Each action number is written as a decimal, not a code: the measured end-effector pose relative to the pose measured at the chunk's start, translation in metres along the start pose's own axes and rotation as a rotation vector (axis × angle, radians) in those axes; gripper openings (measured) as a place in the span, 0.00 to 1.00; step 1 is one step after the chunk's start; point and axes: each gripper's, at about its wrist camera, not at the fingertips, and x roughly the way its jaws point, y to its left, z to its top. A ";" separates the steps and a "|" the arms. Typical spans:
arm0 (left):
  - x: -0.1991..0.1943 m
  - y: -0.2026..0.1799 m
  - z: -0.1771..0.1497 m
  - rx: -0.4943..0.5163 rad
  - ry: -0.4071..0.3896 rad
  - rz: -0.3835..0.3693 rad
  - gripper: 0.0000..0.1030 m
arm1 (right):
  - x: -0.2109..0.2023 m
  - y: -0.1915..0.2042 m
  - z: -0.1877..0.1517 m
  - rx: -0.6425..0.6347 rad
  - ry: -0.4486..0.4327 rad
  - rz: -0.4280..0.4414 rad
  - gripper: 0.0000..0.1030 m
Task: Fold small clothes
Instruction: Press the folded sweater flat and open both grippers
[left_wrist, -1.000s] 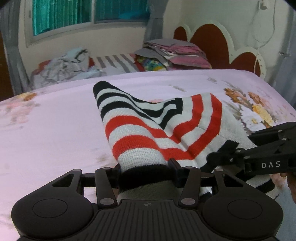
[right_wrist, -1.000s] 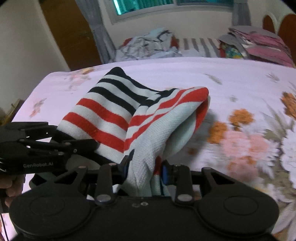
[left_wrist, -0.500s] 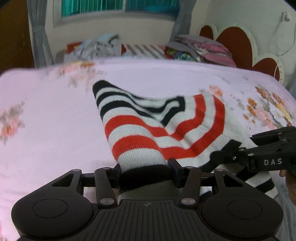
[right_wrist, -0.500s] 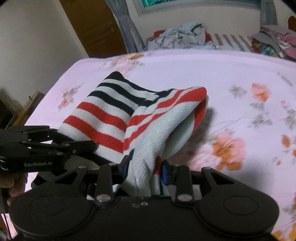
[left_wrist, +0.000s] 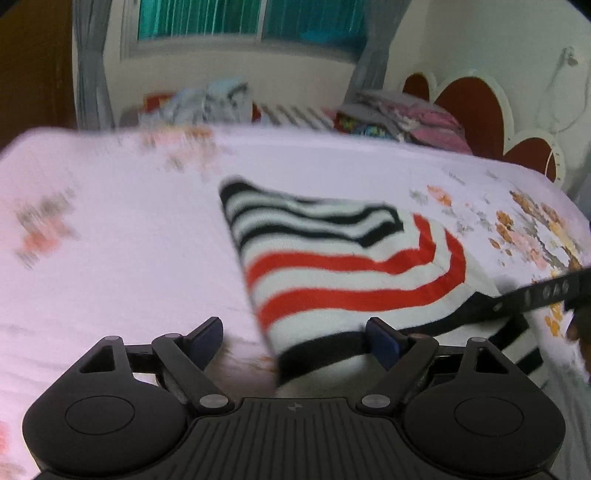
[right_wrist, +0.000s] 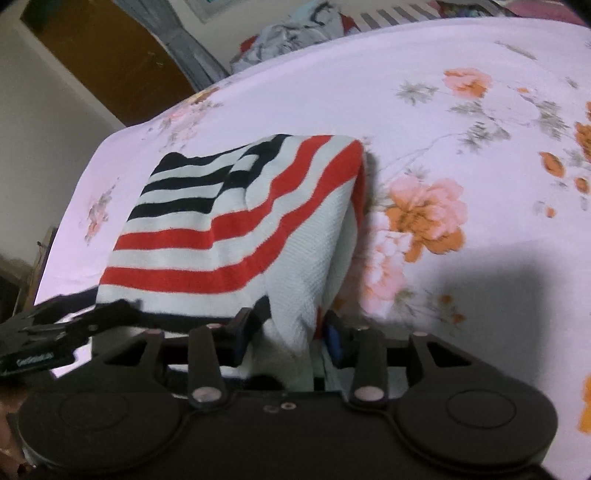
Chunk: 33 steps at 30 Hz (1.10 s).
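Lying on the floral bedsheet (right_wrist: 461, 122): one striped knit garment (right_wrist: 236, 221), already doubled over, fold edge away from the grippers, long axis running toward the clothes pile (left_wrist: 210, 99). Flattening remains, by my judgement. Left gripper (left_wrist: 295, 343) just sprung open, released; right gripper (right_wrist: 286, 332) loosening, cloth between its fingers.

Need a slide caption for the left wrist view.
Left gripper open, jaws just widened off the folded striped sweater on the floral bedsheet.

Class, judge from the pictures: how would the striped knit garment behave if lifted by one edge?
The striped knit garment would probably droop, since it already sags in soft folds. It looks light. Its ribbed texture likely resists slipping on the bed sheet.
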 end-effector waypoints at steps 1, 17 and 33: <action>-0.010 0.003 0.001 0.002 -0.033 -0.015 0.81 | -0.009 0.003 0.002 -0.030 -0.039 -0.028 0.38; 0.010 -0.014 -0.006 0.033 0.050 -0.083 0.53 | 0.005 0.046 -0.004 -0.322 -0.040 -0.223 0.06; -0.033 -0.041 -0.079 0.002 0.090 0.060 0.51 | -0.018 0.047 -0.078 -0.430 -0.042 -0.251 0.00</action>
